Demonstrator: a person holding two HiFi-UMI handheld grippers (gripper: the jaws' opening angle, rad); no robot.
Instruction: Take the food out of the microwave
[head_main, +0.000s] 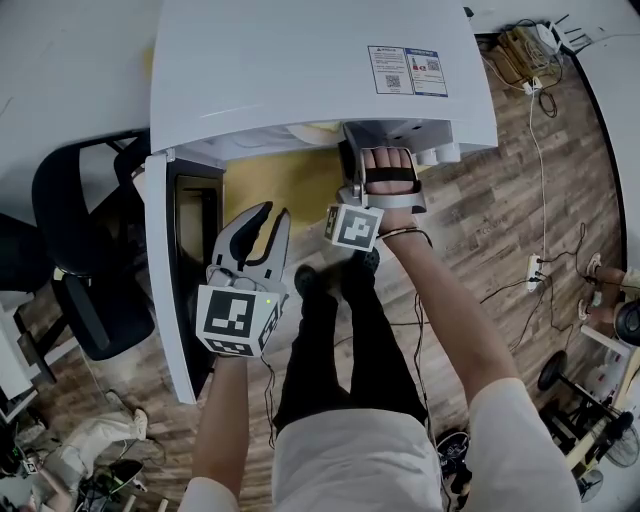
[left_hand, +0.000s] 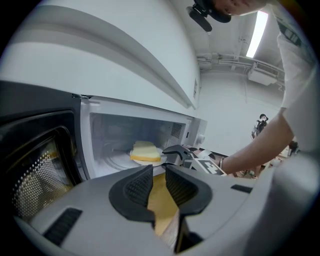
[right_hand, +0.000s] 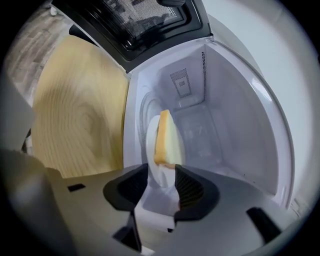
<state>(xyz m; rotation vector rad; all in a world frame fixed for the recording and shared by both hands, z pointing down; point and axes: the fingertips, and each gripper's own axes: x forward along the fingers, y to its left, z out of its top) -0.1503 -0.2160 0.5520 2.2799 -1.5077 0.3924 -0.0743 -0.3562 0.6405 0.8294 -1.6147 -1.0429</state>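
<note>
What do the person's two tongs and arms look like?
The left tongs and the right tongs have grey bodies and black ribbed pads. Each carries a cube with black-and-white square markers. A black strap sits on the right one, a thin bracelet circles that wrist, thin cables hang below, and the short sleeves are white.

Two stickers (head_main: 407, 70) side by side on microwave (head_main: 280, 70) top, near its right end: a white one with a QR code, a blue-headed one with a smaller code. Print too small to read. In front of microwave, black-and-white square markers on left cube (head_main: 230, 318) and right cube (head_main: 355, 227).
</note>
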